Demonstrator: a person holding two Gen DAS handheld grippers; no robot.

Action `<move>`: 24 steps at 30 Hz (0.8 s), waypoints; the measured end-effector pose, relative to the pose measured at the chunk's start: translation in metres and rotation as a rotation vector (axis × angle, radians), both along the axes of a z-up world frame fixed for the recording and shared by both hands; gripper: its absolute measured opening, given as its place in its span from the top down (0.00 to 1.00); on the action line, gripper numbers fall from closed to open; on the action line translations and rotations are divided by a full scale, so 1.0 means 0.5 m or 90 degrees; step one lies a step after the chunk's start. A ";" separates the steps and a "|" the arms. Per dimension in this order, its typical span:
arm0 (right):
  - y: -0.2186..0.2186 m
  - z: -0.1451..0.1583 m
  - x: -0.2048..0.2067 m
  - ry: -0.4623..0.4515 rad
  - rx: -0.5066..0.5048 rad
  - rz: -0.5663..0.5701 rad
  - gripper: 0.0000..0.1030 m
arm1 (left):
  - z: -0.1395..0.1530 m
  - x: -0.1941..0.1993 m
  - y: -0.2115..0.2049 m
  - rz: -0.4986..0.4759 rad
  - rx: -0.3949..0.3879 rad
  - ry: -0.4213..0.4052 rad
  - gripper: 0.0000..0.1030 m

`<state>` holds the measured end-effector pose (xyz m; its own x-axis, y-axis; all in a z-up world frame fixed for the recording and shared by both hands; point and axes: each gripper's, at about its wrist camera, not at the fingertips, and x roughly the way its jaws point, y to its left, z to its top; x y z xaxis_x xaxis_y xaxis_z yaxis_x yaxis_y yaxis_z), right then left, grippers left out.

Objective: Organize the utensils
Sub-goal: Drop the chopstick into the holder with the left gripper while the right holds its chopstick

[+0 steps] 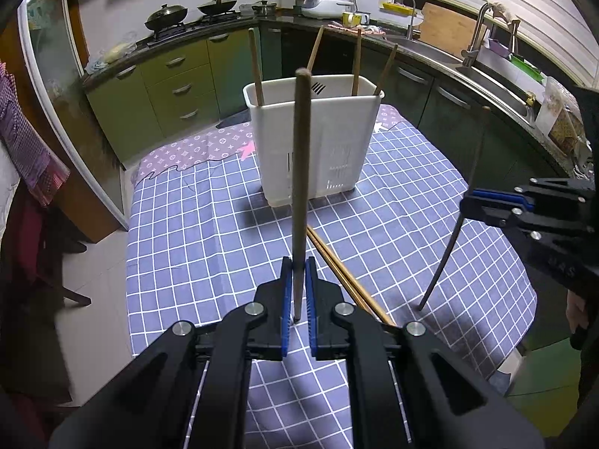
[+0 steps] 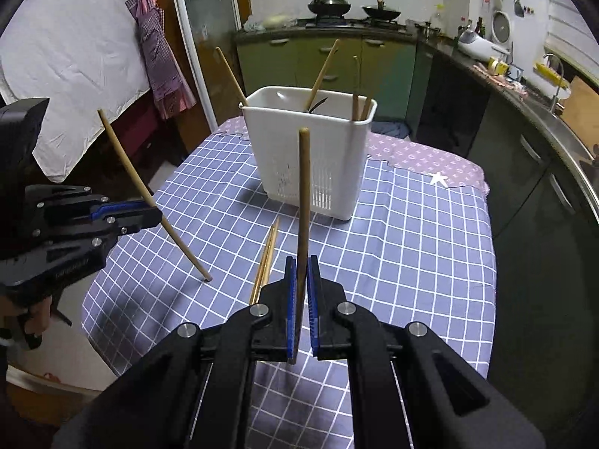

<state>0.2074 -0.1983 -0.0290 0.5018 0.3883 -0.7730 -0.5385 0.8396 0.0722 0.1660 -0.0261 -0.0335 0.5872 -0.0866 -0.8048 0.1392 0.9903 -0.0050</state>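
A white plastic utensil holder (image 1: 314, 142) stands on the checked tablecloth with several wooden chopsticks upright in it; it also shows in the right wrist view (image 2: 310, 149). My left gripper (image 1: 298, 292) is shut on a wooden chopstick (image 1: 301, 187) held upright, its lower tip near the cloth. My right gripper (image 2: 302, 292) is shut on another wooden chopstick (image 2: 303, 205), also upright. A pair of chopsticks (image 1: 348, 280) lies on the cloth between the grippers and the holder, also seen in the right wrist view (image 2: 266, 258). Each gripper shows in the other's view: the right (image 1: 486, 205), the left (image 2: 149, 213).
The blue checked cloth (image 2: 411, 247) covers a small table with drop-offs on all sides. Kitchen counters with a stove and woks (image 1: 187, 13), a sink (image 1: 486, 71) and green cabinets surround it. An apron (image 2: 157, 48) hangs at the left.
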 end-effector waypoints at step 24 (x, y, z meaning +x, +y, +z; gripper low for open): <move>-0.016 0.003 -0.024 0.007 0.011 0.014 0.93 | 0.007 -0.007 0.003 -0.004 -0.002 -0.009 0.93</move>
